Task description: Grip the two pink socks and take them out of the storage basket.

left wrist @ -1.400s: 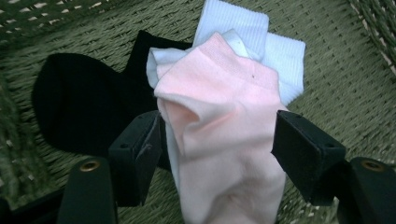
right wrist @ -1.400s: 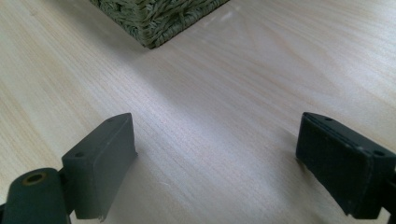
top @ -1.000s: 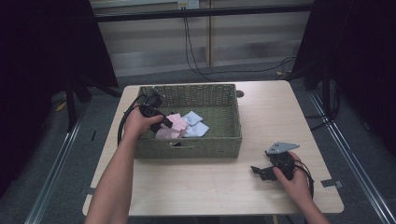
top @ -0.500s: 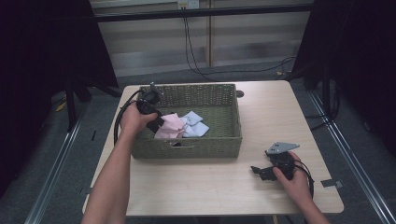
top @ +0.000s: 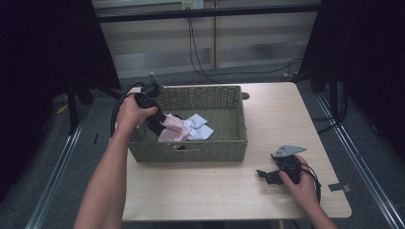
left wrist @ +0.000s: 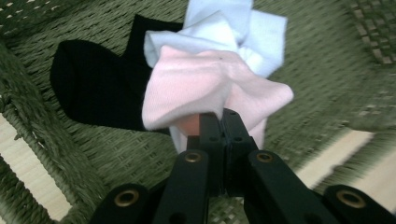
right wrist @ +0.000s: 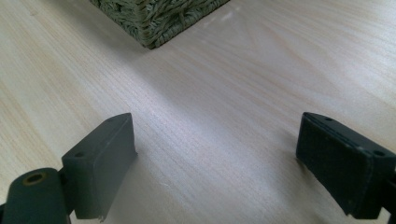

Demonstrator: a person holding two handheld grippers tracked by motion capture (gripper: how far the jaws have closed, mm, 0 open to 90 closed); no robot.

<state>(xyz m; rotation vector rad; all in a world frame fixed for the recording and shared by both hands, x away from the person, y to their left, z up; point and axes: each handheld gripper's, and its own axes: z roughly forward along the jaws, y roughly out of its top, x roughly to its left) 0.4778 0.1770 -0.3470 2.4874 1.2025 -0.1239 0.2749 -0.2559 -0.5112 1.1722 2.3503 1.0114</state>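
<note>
2 grippers are at work, and the left gripper (left wrist: 219, 122) does the job: its jaws have just been closing and now stand clenched on a fold of the pink cloth (left wrist: 205, 88), which hangs bunched from the tips over the floor of the basket (top: 191, 150). In the high view the left gripper (top: 160, 125) reaches down inside the basket near its left wall, with the pink cloth (top: 171, 130) partly raised off the pile. 1 white cloth (left wrist: 233, 30) lies against the pink one, touching it at the far side, and 1 black cloth (left wrist: 88, 88) lies flat on the basket floor beside them. The right gripper (right wrist: 215, 163) rests on the table (top: 286, 109) to the right of the basket and nearer the person, jaws released and wide apart with nothing between them. The step in hand looks like lifting the pink cloth out of the basket. To do it well, the pinch should stay firm, since only a small fold is caught; the lift should go straight up until the trailing hem clears the basket rim, slowly enough that the white cloth drops away instead of riding along. A snag on the woven wall is the main risk.
</note>
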